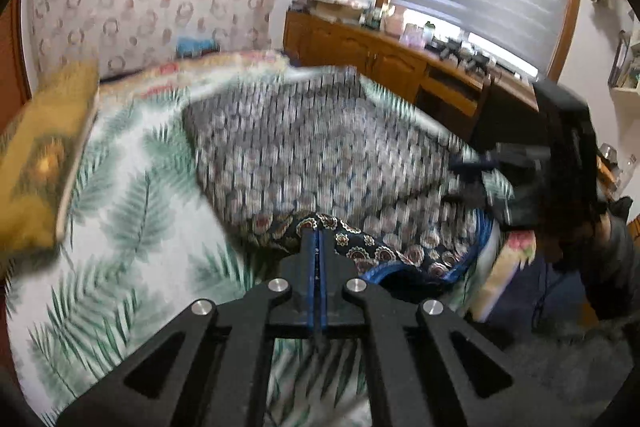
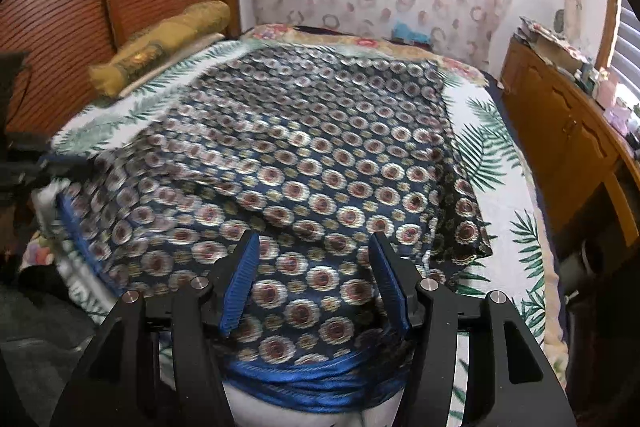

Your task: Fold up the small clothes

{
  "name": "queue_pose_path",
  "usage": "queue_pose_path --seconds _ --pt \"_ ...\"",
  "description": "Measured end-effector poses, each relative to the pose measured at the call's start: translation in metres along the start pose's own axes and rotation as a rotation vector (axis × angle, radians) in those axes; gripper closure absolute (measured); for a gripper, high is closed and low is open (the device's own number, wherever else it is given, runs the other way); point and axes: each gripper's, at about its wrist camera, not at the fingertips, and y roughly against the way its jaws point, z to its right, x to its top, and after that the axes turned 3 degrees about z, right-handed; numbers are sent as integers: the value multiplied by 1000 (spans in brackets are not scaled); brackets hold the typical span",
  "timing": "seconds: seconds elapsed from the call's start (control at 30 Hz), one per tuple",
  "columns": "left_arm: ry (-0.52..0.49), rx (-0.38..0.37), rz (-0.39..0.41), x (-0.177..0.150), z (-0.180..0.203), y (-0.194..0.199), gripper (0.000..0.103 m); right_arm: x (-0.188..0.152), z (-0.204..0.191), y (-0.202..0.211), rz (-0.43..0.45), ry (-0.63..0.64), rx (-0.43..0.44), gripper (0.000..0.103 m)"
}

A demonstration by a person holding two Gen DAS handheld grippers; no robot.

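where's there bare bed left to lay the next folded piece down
Bare fern-print sheet shows in a strip between the patterned cloth and the wooden cabinet, and another between the cloth and the yellow pillow. The bed's middle is covered by the cloth, pinched by the left gripper, with the right gripper open over it.

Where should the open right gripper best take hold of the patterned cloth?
Probably the blue hem of the patterned cloth, from the near edge of the bed: it bunches just below the open right gripper, while the left gripper pinches another edge.
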Motion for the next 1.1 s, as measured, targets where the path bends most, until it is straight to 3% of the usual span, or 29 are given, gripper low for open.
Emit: queue_pose_path --seconds 0.13,0.37,0.87,1.1 --pt "-16 2 42 31 -1 -11 103 5 -13 13 15 12 53 45" --pt "-14 21 32 56 -12 -45 103 11 -28 28 23 53 106 45" --pt "49 70 17 55 -38 -65 103 -1 -11 12 -48 40 91 45" --pt "56 80 -6 55 -43 -78 103 -5 -14 16 -54 56 127 45"
